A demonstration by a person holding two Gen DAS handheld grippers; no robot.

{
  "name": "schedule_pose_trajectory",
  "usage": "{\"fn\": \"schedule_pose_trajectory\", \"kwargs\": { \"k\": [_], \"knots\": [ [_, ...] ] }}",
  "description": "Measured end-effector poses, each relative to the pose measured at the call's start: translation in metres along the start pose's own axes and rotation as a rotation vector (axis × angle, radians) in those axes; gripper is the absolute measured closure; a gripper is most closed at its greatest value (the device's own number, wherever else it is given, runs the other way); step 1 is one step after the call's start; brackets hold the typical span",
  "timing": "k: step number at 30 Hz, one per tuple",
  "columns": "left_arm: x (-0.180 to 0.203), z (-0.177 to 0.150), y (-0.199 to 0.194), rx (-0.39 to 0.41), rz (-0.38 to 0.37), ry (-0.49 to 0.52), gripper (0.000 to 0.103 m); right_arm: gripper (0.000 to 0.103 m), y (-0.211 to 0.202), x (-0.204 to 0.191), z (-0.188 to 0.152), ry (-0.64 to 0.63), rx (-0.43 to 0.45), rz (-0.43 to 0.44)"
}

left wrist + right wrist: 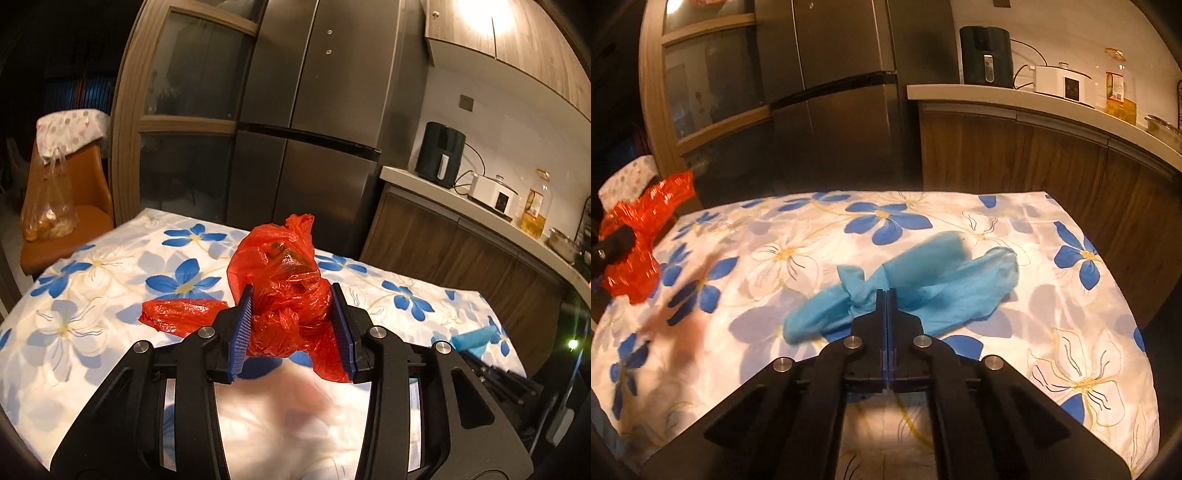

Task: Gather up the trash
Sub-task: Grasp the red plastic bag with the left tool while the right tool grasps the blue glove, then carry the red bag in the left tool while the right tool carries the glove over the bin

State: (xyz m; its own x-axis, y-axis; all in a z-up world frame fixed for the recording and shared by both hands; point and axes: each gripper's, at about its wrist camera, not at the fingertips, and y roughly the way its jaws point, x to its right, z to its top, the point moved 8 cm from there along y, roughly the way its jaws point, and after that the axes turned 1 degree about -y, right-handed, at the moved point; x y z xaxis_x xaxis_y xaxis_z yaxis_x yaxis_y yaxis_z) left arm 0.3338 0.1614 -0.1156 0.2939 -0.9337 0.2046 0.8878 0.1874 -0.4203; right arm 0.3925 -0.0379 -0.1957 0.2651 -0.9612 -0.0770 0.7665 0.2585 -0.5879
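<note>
A crumpled red plastic bag (280, 280) sits between the blue pads of my left gripper (291, 295), which is shut on its knotted middle; one tail sticks out to the left over the flowered tablecloth (110, 295). The right wrist view shows the same red bag (639, 236) at the table's left edge. A blue plastic bag (923, 280) lies on the cloth (1034, 332) mid-table. My right gripper (886, 293) is shut on it next to its knot. In the left wrist view the blue bag (476, 338) shows at the far right.
A steel fridge (306, 129) and a glass-door cabinet (184, 110) stand behind the table. To the right, a counter (1015, 99) carries an air fryer (986, 55), a white cooker (1063, 83) and an oil bottle (1119, 92). An orange chair (74, 206) with a hanging clear bag (48, 214) stands at left.
</note>
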Motion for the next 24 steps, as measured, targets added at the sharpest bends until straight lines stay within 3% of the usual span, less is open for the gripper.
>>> {"fn": "schedule_pose_trajectory", "kwargs": {
  "k": [12, 24],
  "knots": [
    [0.021, -0.01, -0.043, 0.004, -0.028, 0.03, 0.064, 0.102, -0.086, 0.023, 0.005, 0.012, 0.162, 0.018],
    [0.101, -0.019, -0.092, 0.03, -0.147, 0.11, 0.064, 0.102, -0.178, 0.08, 0.006, 0.057, 0.302, -0.027]
  ]
}}
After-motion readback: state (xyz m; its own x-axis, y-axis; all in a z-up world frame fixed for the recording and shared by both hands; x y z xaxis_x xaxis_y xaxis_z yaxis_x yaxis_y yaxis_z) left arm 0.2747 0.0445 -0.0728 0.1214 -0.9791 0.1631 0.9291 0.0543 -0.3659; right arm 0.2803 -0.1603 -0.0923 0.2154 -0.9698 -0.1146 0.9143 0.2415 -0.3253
